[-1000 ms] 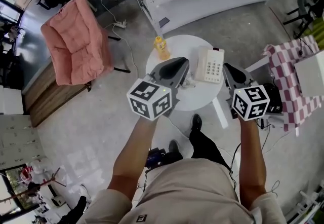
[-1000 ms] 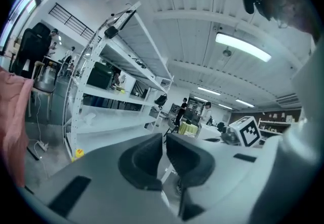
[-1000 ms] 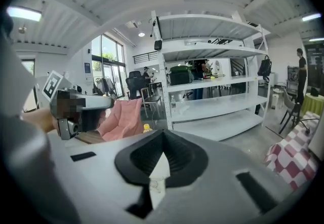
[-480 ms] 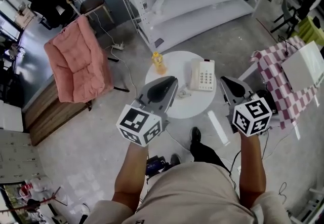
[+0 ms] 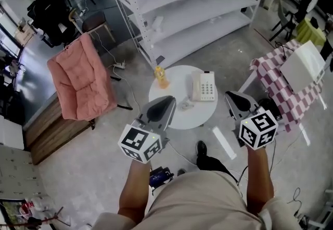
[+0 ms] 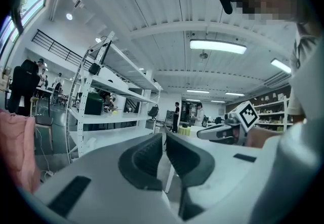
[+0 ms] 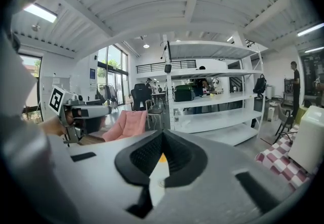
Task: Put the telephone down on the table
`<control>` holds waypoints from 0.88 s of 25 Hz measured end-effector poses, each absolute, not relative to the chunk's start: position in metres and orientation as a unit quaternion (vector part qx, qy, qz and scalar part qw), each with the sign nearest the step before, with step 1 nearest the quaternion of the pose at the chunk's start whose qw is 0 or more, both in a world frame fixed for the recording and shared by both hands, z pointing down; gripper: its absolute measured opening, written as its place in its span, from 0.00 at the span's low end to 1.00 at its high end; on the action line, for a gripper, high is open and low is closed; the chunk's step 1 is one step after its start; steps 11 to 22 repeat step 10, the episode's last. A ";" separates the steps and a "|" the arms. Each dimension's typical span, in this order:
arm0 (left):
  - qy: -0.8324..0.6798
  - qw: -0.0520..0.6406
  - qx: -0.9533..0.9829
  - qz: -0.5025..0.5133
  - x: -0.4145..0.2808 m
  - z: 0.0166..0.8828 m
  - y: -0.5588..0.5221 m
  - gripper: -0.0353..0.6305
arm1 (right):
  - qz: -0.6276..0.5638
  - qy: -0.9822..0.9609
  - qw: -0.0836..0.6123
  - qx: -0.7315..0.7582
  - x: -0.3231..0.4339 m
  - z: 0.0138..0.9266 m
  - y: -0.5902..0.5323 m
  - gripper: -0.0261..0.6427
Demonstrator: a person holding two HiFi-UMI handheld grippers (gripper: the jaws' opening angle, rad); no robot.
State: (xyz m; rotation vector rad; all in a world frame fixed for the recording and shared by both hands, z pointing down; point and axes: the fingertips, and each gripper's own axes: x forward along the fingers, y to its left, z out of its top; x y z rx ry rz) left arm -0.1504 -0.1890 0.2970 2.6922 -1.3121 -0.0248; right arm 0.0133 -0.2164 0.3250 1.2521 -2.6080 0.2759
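Telephone (image 5: 204,88) on table (image 5: 176,86) near bottle (image 5: 162,77); shelving (image 5: 197,10) beyond

A round white table (image 5: 179,82) stands on the grey floor (image 5: 104,145). A white telephone (image 5: 204,87) lies flat on its right half (keypad up). A yellow bottle (image 5: 162,77) stands upright by the left rim. A small crumpled scrap (image 5: 184,103) lies nearer the front, apart from both.

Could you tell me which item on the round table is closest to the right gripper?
The white telephone, at the right side of the table; the yellow bottle stands at its left edge.
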 end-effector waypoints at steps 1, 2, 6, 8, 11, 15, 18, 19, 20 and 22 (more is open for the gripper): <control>-0.437 0.072 0.897 -0.009 -0.150 0.296 -0.186 0.09 | 0.093 -0.891 0.118 0.429 0.014 0.324 -0.213 0.02; -0.437 0.071 0.897 -0.009 -0.150 0.296 -0.182 0.09 | 0.092 -0.891 0.117 0.430 0.016 0.323 -0.209 0.02; -0.436 0.067 0.898 -0.006 -0.152 0.298 -0.166 0.09 | 0.091 -0.889 0.116 0.433 0.019 0.323 -0.192 0.02; -0.435 0.069 0.898 -0.004 -0.153 0.299 -0.157 0.09 | 0.091 -0.889 0.117 0.434 0.019 0.322 -0.184 0.02; -0.435 0.071 0.898 -0.003 -0.154 0.299 -0.149 0.09 | 0.092 -0.888 0.118 0.435 0.019 0.321 -0.176 0.02; -0.435 0.071 0.898 -0.003 -0.154 0.299 -0.149 0.09 | 0.092 -0.888 0.118 0.435 0.019 0.321 -0.176 0.02; -0.435 0.071 0.898 -0.003 -0.154 0.299 -0.149 0.09 | 0.092 -0.888 0.118 0.435 0.019 0.321 -0.176 0.02; -0.435 0.071 0.898 -0.003 -0.154 0.299 -0.149 0.09 | 0.092 -0.888 0.118 0.435 0.019 0.321 -0.176 0.02; -0.435 0.071 0.898 -0.003 -0.154 0.299 -0.149 0.09 | 0.092 -0.888 0.118 0.435 0.019 0.321 -0.176 0.02; -0.435 0.071 0.898 -0.003 -0.154 0.299 -0.149 0.09 | 0.092 -0.888 0.118 0.435 0.019 0.321 -0.176 0.02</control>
